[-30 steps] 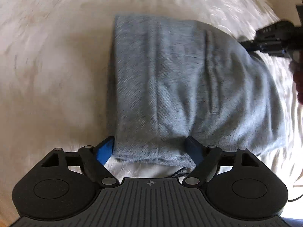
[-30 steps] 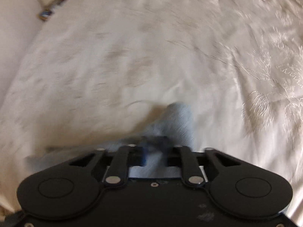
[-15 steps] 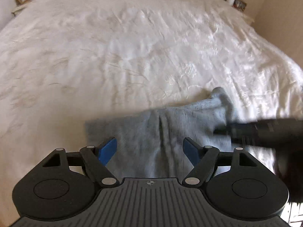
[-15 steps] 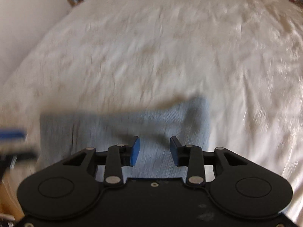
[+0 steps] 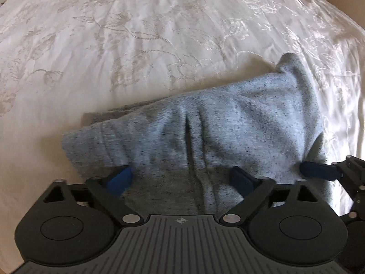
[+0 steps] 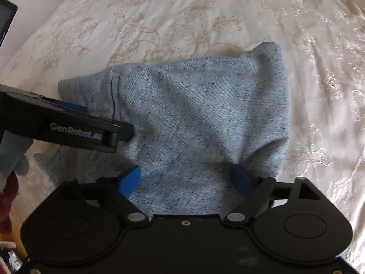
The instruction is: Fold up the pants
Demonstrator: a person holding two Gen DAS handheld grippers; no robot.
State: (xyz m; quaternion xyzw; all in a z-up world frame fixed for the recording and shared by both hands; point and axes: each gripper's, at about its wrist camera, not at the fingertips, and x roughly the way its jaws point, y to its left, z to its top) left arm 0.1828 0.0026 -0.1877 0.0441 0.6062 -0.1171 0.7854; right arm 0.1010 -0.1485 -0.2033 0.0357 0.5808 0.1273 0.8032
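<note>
The grey pants [image 5: 216,123] lie folded into a thick bundle on the white bedspread, also seen in the right wrist view [image 6: 194,114]. My left gripper [image 5: 182,180] is open, its blue pads set wide against the near edge of the bundle with cloth between them. My right gripper [image 6: 188,180] is open too, its pads spread at the bundle's near right part. One right finger [image 5: 319,171] shows at the bundle's right edge in the left wrist view. The left gripper's black finger [image 6: 75,127] reaches in from the left in the right wrist view.
The white embroidered bedspread [image 5: 159,34] stretches far beyond the pants. The bed's left edge and a dark screen [image 6: 5,20] are at the far left. A dark red cloth [image 6: 8,196] sits low left by the bed.
The right gripper has opened and let go of the pants' corner. Both grippers pulled back and lowered, and now both sit open at the bundle's near edge.
</note>
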